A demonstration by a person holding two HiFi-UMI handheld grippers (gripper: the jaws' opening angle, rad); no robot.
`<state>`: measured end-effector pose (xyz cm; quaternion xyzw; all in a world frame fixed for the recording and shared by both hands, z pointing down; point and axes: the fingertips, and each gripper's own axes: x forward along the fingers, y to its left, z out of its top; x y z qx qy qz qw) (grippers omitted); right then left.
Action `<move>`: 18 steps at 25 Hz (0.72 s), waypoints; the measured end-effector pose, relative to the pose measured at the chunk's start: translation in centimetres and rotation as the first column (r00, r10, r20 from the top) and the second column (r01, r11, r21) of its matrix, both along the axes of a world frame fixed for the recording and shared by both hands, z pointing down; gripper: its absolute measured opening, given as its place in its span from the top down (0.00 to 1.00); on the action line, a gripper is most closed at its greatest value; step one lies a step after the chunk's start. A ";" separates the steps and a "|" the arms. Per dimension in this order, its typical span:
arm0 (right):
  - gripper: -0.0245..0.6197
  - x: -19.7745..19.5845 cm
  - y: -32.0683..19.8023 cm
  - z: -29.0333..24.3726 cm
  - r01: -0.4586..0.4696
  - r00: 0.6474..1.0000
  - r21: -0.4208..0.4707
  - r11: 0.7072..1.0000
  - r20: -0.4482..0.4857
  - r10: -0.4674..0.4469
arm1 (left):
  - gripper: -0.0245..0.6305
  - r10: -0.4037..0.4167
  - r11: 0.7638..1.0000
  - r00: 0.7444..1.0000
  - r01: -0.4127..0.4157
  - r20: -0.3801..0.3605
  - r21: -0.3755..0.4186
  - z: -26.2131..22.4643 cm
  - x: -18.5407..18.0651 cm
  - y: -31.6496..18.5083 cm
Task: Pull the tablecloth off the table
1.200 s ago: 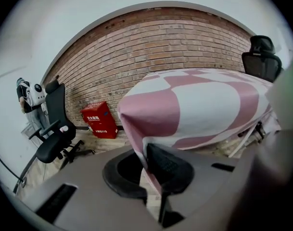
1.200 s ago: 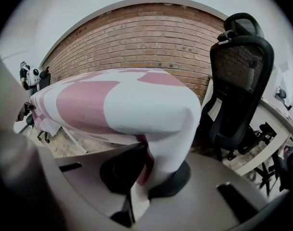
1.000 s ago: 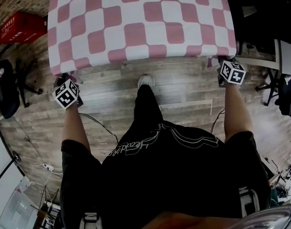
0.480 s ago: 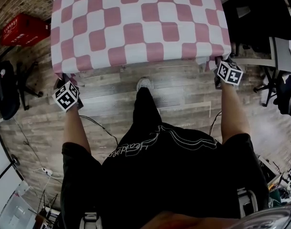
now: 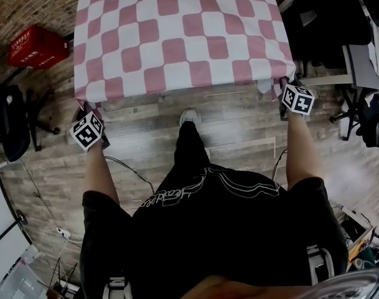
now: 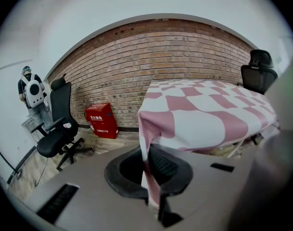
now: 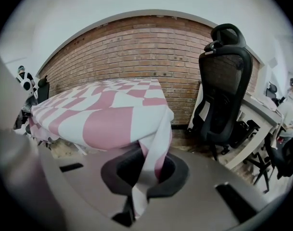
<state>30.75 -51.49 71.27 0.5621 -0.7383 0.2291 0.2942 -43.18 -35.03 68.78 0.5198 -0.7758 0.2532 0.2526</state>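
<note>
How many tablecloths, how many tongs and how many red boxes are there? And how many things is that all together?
tablecloth: 1
tongs: 2, the left tongs and the right tongs, each shut on a corner of the tablecloth
red box: 1
total: 4

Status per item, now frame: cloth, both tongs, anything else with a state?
tablecloth: spread flat, both near corners pinched.
left tongs: shut on the tablecloth's corner.
right tongs: shut on the tablecloth's other near corner.
office chair: upright, unoccupied.
</note>
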 end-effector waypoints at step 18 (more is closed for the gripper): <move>0.96 0.6 5.7 -4.8 -0.077 0.991 0.040 0.996 0.114 0.072 | 0.96 0.000 0.998 1.000 0.001 -0.015 0.058 -4.8 0.9 4.6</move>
